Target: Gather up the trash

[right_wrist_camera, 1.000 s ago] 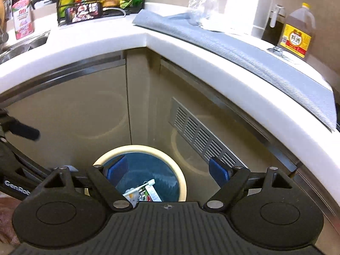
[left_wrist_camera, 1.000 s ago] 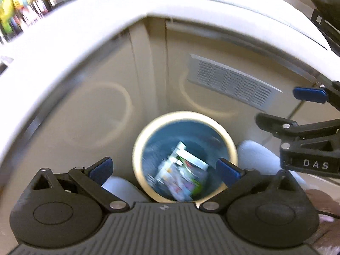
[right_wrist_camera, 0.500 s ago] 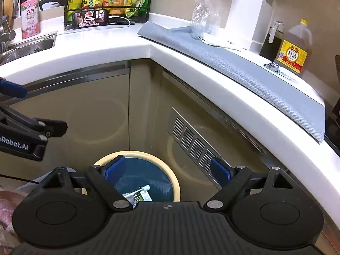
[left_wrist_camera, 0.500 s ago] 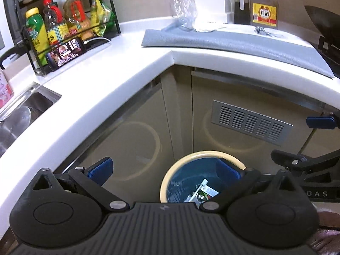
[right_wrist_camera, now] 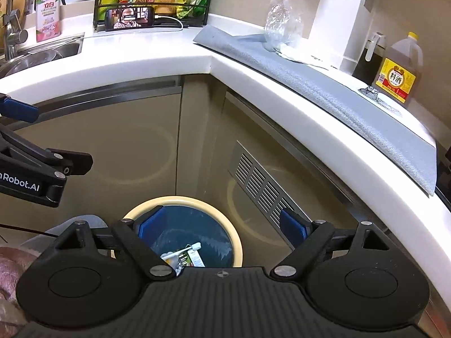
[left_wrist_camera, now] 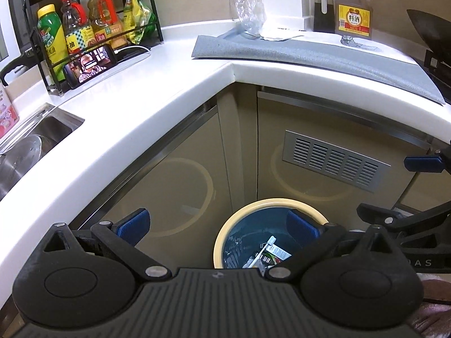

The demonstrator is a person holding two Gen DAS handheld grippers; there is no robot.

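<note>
- Two grippers were seen above a corner of kitchen cabinets, each filmed from its own wrist camera.
- The left gripper [left_wrist_camera: 218, 224] was held with its blue pads spread wide, and nothing was caught between them.
- The right gripper [right_wrist_camera: 222, 225] was likewise held wide open, with no object between its pads.
- A trash bin [left_wrist_camera: 222, 239] with a cream rim and a blue liner was seen low in the frame, right of centre in the left wrist view, standing on the floor in the angle of the two cabinet fronts.
- Trash [left_wrist_camera: 270, 253] was seen lying at the bottom of the bin: a white stick-like piece and some printed wrappers.
- The same bin [right_wrist_camera: 236, 242] was found at the lower centre of the right wrist view, partly hidden by the gripper body.
- A white countertop [left_wrist_camera: 135, 107] was seen curving across the upper half of both views.
- A grey mat [left_wrist_camera: 310, 53] was laid along the counter at the upper right, with a clear plastic bag [left_wrist_camera: 248, 14] on its far end.
- A bottle with a yellow label [left_wrist_camera: 353, 8] was stood at the upper right.
- A rack of bottles [left_wrist_camera: 84, 31] was placed at the upper left, with a phone [left_wrist_camera: 90, 66] propped against it.
- A sink [left_wrist_camera: 25, 149] was seen at the left edge.
</note>
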